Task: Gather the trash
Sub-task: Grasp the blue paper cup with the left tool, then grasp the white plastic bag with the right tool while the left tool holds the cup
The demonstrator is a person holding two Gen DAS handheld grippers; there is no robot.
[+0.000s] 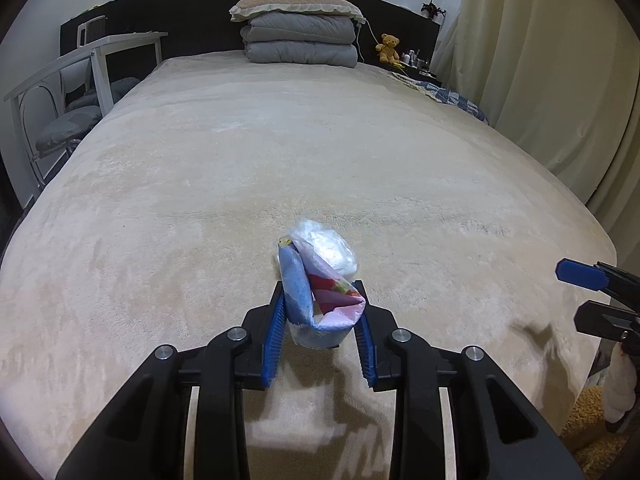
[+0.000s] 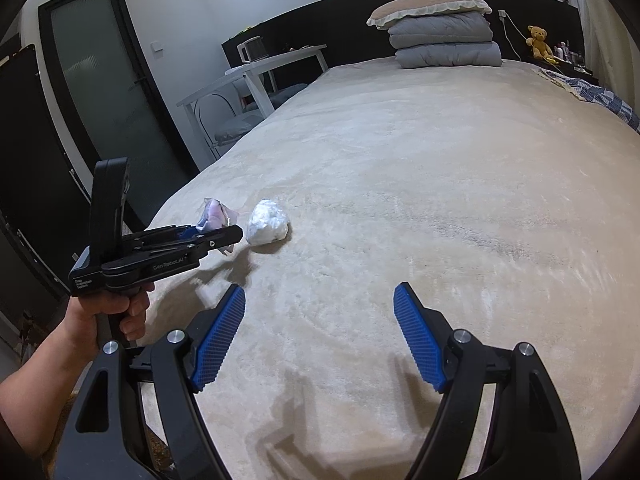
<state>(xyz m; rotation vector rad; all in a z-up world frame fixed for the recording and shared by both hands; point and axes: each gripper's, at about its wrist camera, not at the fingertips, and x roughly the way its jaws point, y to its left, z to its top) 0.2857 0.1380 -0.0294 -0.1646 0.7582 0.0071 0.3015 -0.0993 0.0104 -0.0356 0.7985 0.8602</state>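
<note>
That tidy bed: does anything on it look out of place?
Yes. A crumpled white wad lies loose on the beige bed cover near the foot. Beside it, the left gripper is clamped on a colourful wrapper.

The lower part of the crumpled wrapper (image 1: 320,300) sits behind the blue pads (image 1: 275,344) of the left gripper (image 1: 320,320); its print cannot be read. The white wad (image 2: 267,222) beyond it is half covered in the left wrist view. The right gripper (image 1: 596,296) is cut off at the frame edge there. Small items by the teddy bear (image 1: 389,48) are too tiny to identify. The person's forearm (image 2: 36,384) leaves the frame.
</note>
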